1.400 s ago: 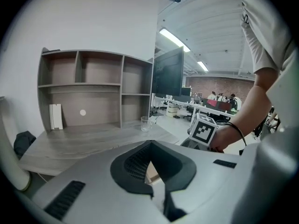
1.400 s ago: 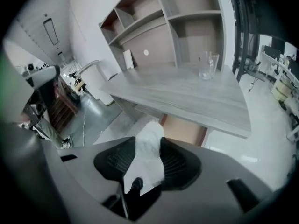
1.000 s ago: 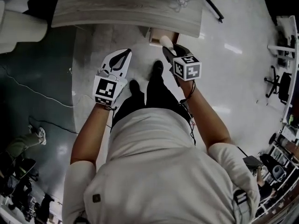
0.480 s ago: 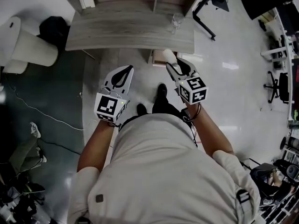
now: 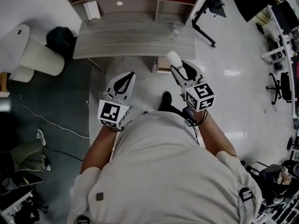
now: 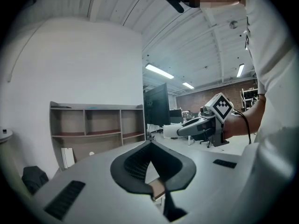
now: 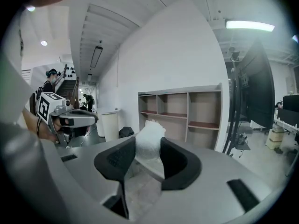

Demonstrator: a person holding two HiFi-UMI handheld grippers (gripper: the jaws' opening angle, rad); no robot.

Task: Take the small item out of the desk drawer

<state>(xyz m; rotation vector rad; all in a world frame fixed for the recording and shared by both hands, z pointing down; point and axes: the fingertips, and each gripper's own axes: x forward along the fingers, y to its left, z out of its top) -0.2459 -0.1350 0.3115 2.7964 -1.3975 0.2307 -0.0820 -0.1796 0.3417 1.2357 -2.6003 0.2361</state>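
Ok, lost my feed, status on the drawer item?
Left gripper shut, empty. Right gripper shut on small white item, held before the desk. Nothing in the way.

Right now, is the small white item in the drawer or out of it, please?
Out: the white item is clamped between the right hand-held gripper's jaws, held up in the air.

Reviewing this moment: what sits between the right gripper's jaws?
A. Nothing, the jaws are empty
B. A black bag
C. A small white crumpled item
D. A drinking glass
C: in the right gripper view, the small white crumpled item is clamped between the two dark jaws of the right gripper, sticking up above them.
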